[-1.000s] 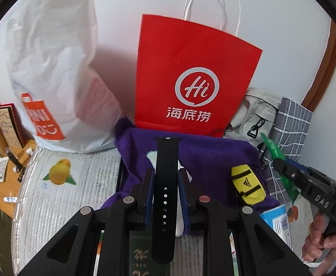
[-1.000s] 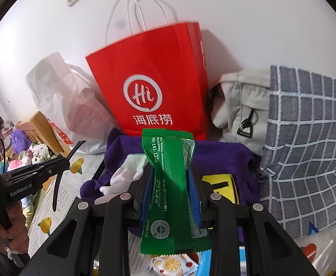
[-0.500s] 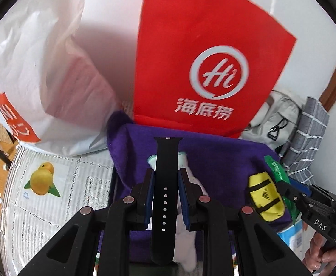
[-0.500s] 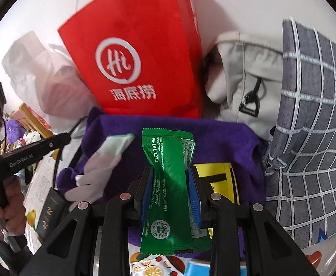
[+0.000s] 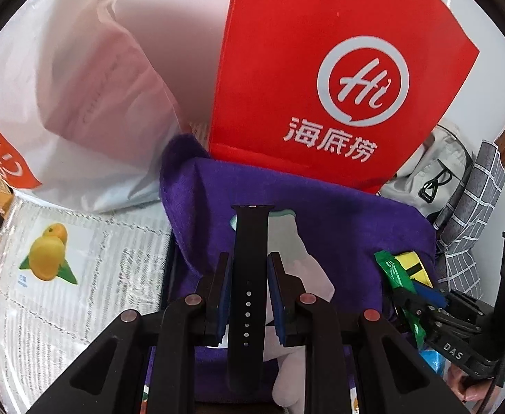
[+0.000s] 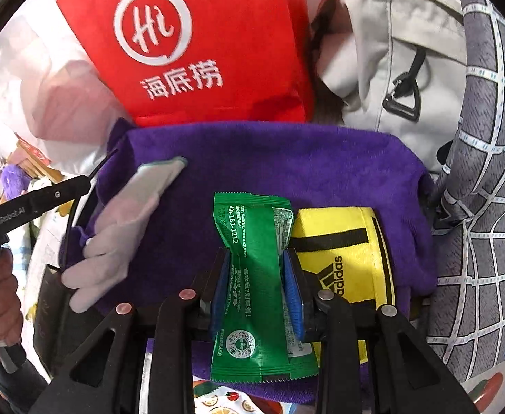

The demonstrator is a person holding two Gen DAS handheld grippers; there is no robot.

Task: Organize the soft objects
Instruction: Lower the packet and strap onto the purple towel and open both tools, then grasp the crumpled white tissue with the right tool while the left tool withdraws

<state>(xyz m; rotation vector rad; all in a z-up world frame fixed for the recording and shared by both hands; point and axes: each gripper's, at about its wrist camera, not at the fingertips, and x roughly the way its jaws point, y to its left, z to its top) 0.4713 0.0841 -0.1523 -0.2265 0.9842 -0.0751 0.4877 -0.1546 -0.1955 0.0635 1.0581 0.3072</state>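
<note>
My left gripper (image 5: 249, 258) is shut on a black watch strap (image 5: 249, 234), held lengthwise just above a white glove (image 5: 304, 272) on the purple towel (image 5: 338, 214). My right gripper (image 6: 255, 258) pinches a green snack packet (image 6: 252, 220) at its waist. Its jaws are opening, and the blue pads still press the packet. The packet hangs low over the towel (image 6: 287, 162), right beside a yellow Adidas pouch (image 6: 342, 241). The glove (image 6: 124, 214) lies to the left of it. The right gripper (image 5: 421, 296) also shows at the towel's right edge in the left wrist view.
A red paper bag (image 5: 321, 86) stands upright behind the towel, with a white plastic bag (image 5: 62, 103) to its left. A beige bag (image 6: 390, 51) and a grey checked bag (image 6: 487, 172) crowd the right side. A printed sheet with fruit (image 5: 48, 252) lies left of the towel.
Both grippers have come down and closer to the purple towel, so the bags fill more of each view. The green packet now sits beside the yellow pouch. Both still hold their items.
</note>
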